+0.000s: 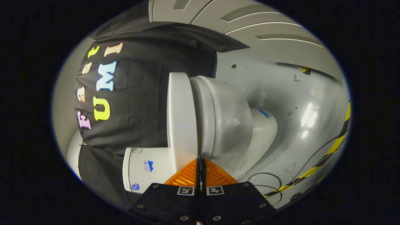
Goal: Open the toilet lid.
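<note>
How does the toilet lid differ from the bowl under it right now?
The lid is a thin, flat slab; the bowl is deep and rounded. The lid lies shut over the seat, while the bowl tapers to a base on the floor. The shut tongs point at the gap beside the lid. Both are glossy white.

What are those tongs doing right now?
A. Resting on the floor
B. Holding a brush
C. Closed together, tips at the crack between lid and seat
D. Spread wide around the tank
C: the tongs are closed with nothing between them, tips at the gap between lid and seat.
</note>
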The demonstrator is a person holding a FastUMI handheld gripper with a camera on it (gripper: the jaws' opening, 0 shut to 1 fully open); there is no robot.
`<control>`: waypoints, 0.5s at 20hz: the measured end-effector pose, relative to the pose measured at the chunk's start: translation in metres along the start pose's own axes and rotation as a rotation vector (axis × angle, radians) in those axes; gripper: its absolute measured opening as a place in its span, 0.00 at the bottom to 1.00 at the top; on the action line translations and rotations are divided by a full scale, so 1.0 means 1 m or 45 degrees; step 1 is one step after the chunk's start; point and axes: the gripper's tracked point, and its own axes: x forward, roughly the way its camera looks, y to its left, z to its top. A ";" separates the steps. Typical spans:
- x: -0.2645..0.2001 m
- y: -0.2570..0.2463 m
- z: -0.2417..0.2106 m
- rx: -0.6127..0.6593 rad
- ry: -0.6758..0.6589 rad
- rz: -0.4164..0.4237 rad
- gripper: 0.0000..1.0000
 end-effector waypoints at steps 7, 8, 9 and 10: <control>-0.004 0.025 0.000 -0.066 -0.018 -0.046 0.00; -0.005 0.027 0.001 -0.086 -0.023 -0.050 0.00; -0.007 0.030 0.001 -0.095 -0.026 -0.053 0.00; -0.009 0.033 0.002 -0.103 -0.030 -0.054 0.00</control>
